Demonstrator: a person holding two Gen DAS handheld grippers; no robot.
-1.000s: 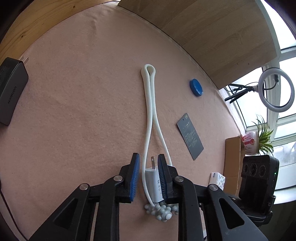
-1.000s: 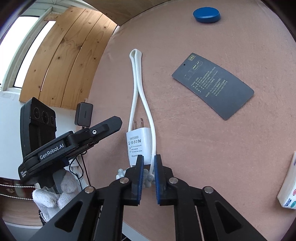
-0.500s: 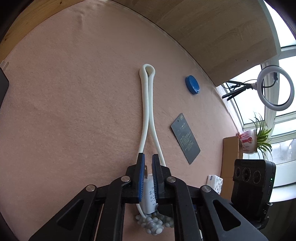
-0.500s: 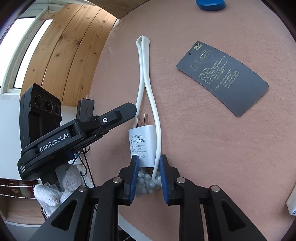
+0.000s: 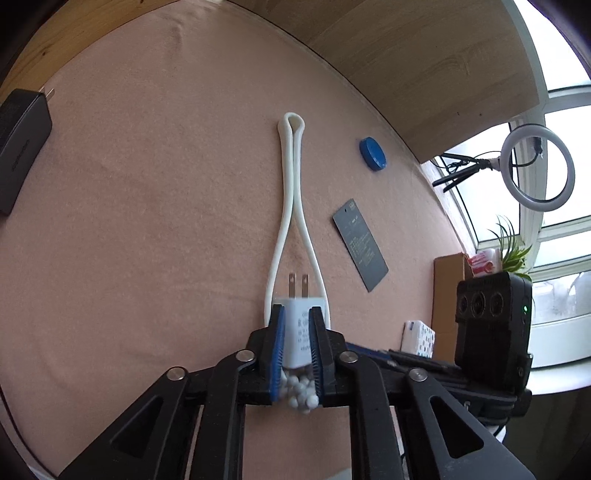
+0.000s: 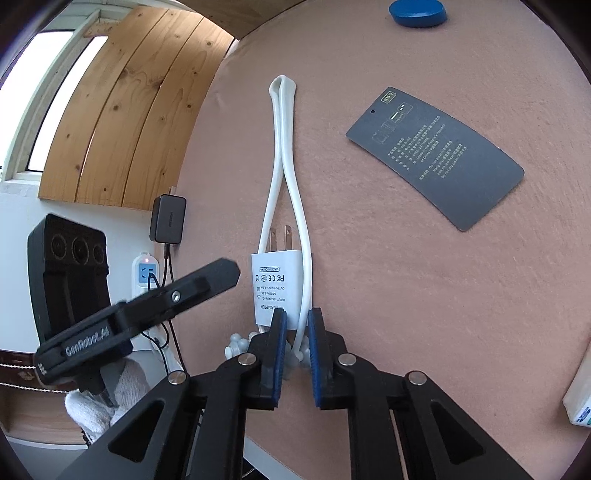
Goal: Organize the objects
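Note:
A white plug adapter (image 5: 300, 326) (image 6: 277, 291) lies flat on the pink cloth with its prongs pointing away. Its white cable (image 5: 291, 177) (image 6: 282, 147) is folded into a long loop beyond it. A clump of white beads (image 5: 301, 397) (image 6: 236, 345) sits at the adapter's near end. My left gripper (image 5: 297, 314) hovers over the adapter with a narrow gap; its fingers (image 5: 277, 332) cover the adapter's sides. In the right wrist view the left gripper (image 6: 221, 273) is just left of the adapter. My right gripper (image 6: 297, 321) stands narrowly open astride the right cable strand.
A blue lid (image 5: 373, 154) (image 6: 417, 13) and a dark printed card (image 5: 360, 245) (image 6: 436, 158) lie to the right. A black charger (image 5: 18, 144) (image 6: 168, 219) rests at the cloth's left edge. A small patterned box (image 5: 417, 338) and a cardboard box (image 5: 448, 291) stand right.
My left gripper drew back from the prongs toward the adapter's near end, and its gap widened slightly. The right gripper's jaws narrowed around the cable strand. The adapter stayed put.

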